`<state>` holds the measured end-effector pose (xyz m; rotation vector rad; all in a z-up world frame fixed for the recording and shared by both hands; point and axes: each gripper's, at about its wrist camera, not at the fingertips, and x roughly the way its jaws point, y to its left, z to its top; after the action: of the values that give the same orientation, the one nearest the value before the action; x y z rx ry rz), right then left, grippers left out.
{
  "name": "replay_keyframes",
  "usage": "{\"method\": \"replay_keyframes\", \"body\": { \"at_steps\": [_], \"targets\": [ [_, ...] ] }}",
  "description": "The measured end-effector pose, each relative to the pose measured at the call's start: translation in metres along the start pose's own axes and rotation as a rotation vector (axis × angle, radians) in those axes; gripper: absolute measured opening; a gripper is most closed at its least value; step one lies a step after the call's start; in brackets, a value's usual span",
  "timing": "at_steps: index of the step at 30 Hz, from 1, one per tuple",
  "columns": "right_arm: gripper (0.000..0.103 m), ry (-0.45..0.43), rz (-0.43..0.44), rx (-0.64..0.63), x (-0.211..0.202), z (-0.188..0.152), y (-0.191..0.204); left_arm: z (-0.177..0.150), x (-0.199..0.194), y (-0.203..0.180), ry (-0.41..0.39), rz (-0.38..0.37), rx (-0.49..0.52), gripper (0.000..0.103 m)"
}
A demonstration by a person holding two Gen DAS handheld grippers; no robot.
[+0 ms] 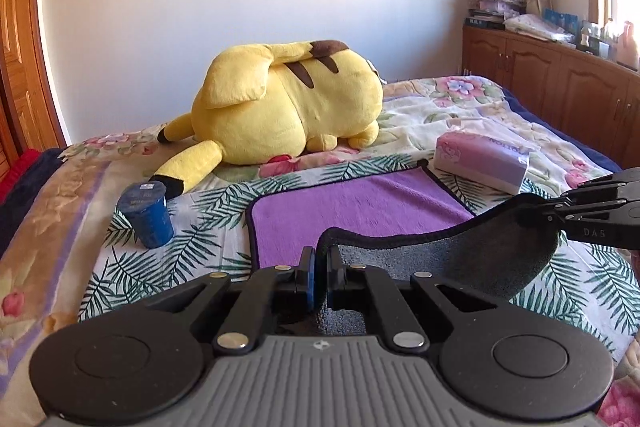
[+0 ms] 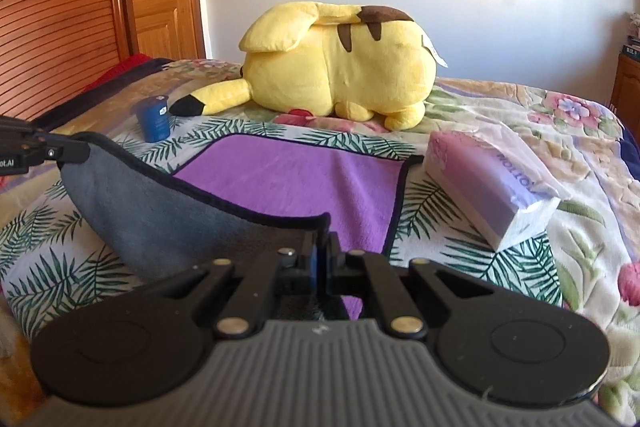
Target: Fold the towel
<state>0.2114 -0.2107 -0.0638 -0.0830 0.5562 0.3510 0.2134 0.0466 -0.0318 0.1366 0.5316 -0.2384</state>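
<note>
The towel (image 1: 360,203) lies on the bed (image 1: 460,107), purple face up, its near edge lifted so the grey underside shows — the left gripper (image 1: 319,269) is clamped on the near left corner, the right gripper (image 2: 322,255) on the near right one. A blue cup (image 1: 148,213) stands left of the towel, a tissue pack (image 1: 482,161) right, a yellow plush toy (image 1: 284,107) beyond.

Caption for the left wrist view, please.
Both grippers, left and right, pinch the towel's near corners, lifting its grey underside over the purple face.
</note>
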Motion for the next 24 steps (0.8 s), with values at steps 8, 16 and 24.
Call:
{"method": "replay_keyframes", "body": {
  "at_steps": [8, 16, 24],
  "targets": [
    [0.004, -0.034, 0.001, -0.011, 0.005, 0.008, -0.004, 0.008, 0.007, 0.003, -0.035, 0.006, 0.011, 0.000],
    [0.004, -0.060, 0.004, -0.028, 0.012, 0.017, -0.006, 0.017, 0.021, 0.012, -0.028, -0.023, -0.005, 0.000],
    [0.004, -0.084, -0.002, -0.051, 0.017, 0.025, -0.009, 0.025, 0.032, 0.014, -0.030, -0.026, 0.026, 0.000]
  ]
}}
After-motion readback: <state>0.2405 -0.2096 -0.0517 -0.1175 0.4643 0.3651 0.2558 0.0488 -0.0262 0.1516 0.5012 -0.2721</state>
